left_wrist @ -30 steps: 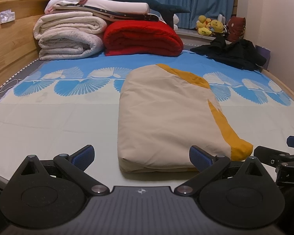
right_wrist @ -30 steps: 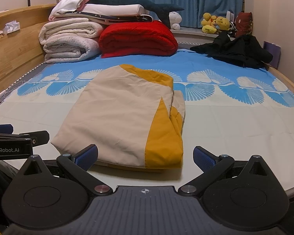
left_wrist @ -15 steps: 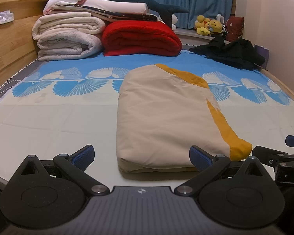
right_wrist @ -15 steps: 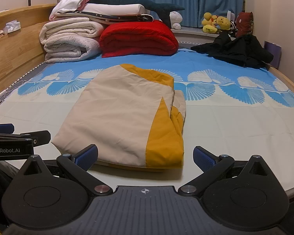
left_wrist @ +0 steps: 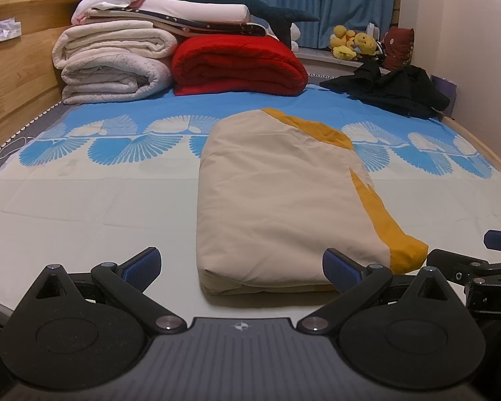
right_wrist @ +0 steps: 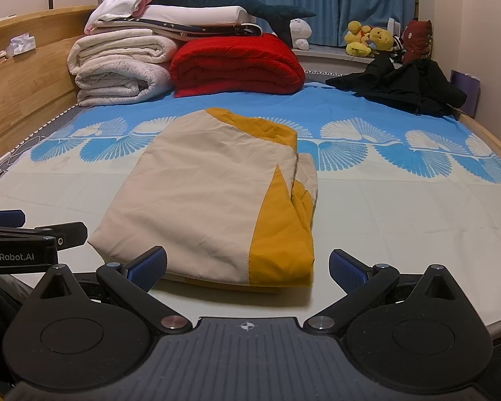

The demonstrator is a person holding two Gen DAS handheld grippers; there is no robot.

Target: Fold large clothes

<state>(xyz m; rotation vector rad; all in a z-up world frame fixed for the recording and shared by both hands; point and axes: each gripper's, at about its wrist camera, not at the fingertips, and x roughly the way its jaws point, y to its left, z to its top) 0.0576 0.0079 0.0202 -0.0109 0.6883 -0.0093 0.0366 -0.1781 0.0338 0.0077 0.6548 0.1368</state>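
The beige-and-mustard garment [left_wrist: 284, 200] lies folded into a compact, long rectangle at the centre of both wrist views, flat on the bed sheet [left_wrist: 83, 207], with its near end just ahead of the fingertips. In the right wrist view its mustard panel [right_wrist: 280, 244] runs along the right edge and a few layers peek out unevenly beneath it. The left hand-held gripper [left_wrist: 240, 265] has its jaws spread wide with nothing between them, low in the frame, and the near left corner of the bundle sits in the gap ahead. The right hand-held gripper [right_wrist: 247, 265] is likewise spread and empty, facing the mustard corner. Neither touches the cloth. The folding of this piece looks nearly or fully finished; the step in hand seems to be either a last halving or a release. A further fold would call for each gripper to close on a near corner, catching all layers, and carry the end toward the far edge without dragging the stack askew. At the top of the frame sit a red blanket [left_wrist: 237, 63], white rolled blankets [left_wrist: 113, 67] and a crumpled black garment [left_wrist: 394, 90], probably the next piece.
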